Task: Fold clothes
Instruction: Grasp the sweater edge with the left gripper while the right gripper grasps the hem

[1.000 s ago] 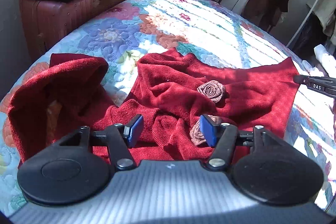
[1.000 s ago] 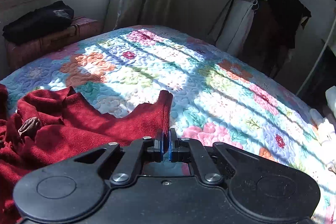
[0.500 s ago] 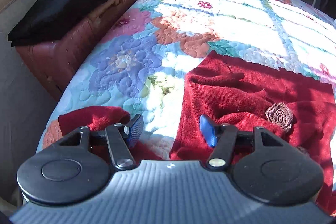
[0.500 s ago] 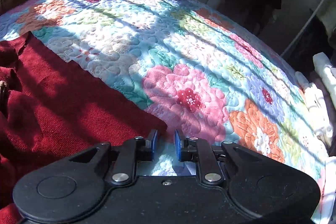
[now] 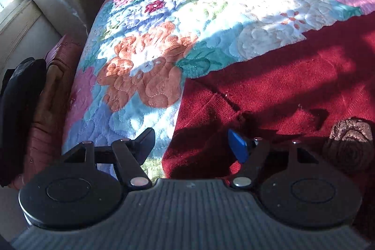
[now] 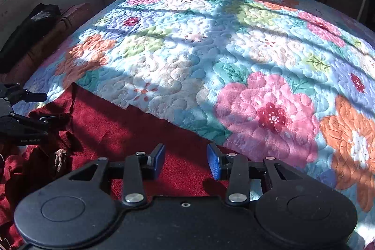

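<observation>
Both tongs are spread wide and gripping nothing. The left gripper (image 5: 191, 144) hangs just above the near left corner of the red sweater (image 5: 281, 86), one finger over the flowered quilt (image 5: 145, 76), the other, its blue pad showing, over the red cloth. The sweater lies flat on the quilt here, its far edge running straight across the bed, sunlight and shadow striped over it. A brownish fabric rose (image 5: 349, 144) sits on the sweater at the right of this view, just beside the gripper's body.

Over on the right wrist view, the right gripper (image 6: 186, 161) sits low over the sweater (image 6: 131, 125) near its far right edge, blue pads well apart with bare red knit between them. The left gripper (image 6: 32, 109) shows at the left border, over the rumpled part of the cloth. Beside the bed, a dark garment (image 6: 30, 27) lies on a reddish suitcase (image 6: 70, 15), under the window.
</observation>
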`<state>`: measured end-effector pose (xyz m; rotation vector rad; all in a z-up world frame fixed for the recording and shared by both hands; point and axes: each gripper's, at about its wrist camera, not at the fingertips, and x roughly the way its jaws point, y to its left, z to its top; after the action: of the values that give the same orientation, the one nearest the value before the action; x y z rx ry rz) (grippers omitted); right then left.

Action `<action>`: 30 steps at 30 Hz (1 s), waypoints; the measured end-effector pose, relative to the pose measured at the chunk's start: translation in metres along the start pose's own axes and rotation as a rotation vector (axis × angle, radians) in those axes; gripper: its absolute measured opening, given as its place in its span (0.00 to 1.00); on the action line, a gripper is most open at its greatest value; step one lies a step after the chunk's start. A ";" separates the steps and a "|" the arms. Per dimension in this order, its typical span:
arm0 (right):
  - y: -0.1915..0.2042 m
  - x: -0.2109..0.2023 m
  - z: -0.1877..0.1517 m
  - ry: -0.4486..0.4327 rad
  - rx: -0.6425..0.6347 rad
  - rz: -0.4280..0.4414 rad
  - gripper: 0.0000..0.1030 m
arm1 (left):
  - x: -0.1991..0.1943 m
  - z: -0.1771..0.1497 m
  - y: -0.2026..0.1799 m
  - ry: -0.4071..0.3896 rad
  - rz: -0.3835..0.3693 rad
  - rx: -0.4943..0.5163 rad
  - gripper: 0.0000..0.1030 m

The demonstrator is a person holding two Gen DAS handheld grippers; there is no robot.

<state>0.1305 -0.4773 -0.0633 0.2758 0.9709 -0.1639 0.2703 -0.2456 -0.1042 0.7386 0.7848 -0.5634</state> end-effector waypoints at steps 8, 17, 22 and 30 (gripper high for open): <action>0.004 0.042 -0.010 0.072 -0.024 0.011 0.63 | -0.004 0.004 0.028 -0.062 -0.108 -0.282 0.06; 0.025 0.022 0.004 -0.187 -0.273 -0.130 0.02 | -0.042 0.031 0.066 -0.272 -0.115 -0.434 0.06; 0.018 0.000 0.033 -0.355 -0.226 -0.191 0.02 | -0.037 0.049 0.092 -0.346 -0.108 -0.564 0.08; -0.005 0.042 0.038 -0.194 -0.146 -0.352 0.10 | 0.005 0.026 0.070 -0.159 0.033 -0.497 0.55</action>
<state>0.1827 -0.4941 -0.0783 -0.0476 0.8270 -0.4317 0.3325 -0.2233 -0.0697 0.2447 0.7239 -0.3686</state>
